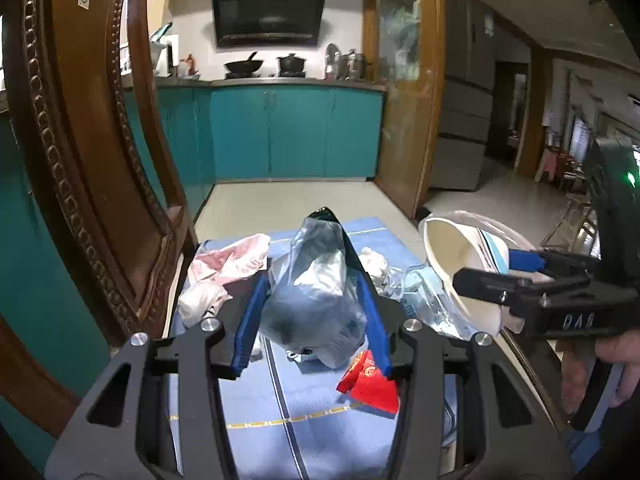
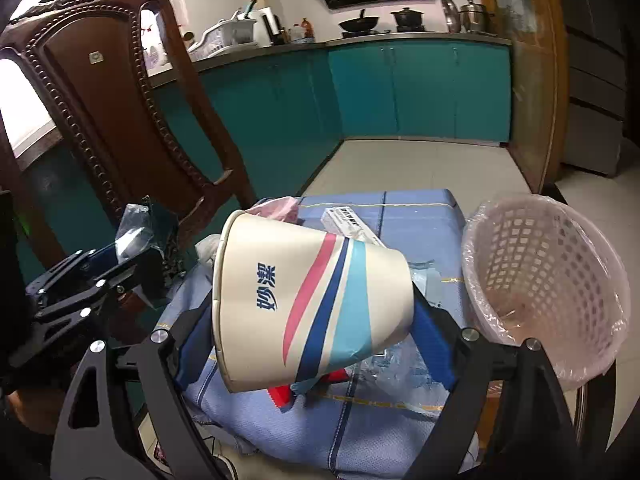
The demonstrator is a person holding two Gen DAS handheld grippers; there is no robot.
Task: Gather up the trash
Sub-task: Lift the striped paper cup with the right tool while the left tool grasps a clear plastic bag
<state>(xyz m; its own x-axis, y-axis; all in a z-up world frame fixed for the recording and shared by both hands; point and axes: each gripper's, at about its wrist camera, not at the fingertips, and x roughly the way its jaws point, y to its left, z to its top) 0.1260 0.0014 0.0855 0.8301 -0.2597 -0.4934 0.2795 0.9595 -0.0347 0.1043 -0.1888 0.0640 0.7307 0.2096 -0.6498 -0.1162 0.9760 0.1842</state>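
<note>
My left gripper (image 1: 314, 292) is shut on a crumpled clear plastic bag (image 1: 316, 288) and holds it above the blue tablecloth (image 1: 256, 408). My right gripper (image 2: 316, 316) is shut on a white paper cup (image 2: 304, 300) with red, navy and teal stripes, tilted on its side; the cup also shows in the left wrist view (image 1: 460, 264). A pink mesh wastebasket (image 2: 544, 292) with a plastic liner stands at the table's right, just right of the cup. Loose trash lies on the cloth: a pink bag (image 1: 224, 268), a red wrapper (image 1: 372, 384), clear film (image 1: 424, 300).
A carved dark wooden chair (image 1: 92, 160) stands close at the left of the table. Behind the table are a tiled floor (image 1: 300, 200) and teal kitchen cabinets (image 1: 296, 132). A small printed box (image 2: 348, 220) lies at the far side of the cloth.
</note>
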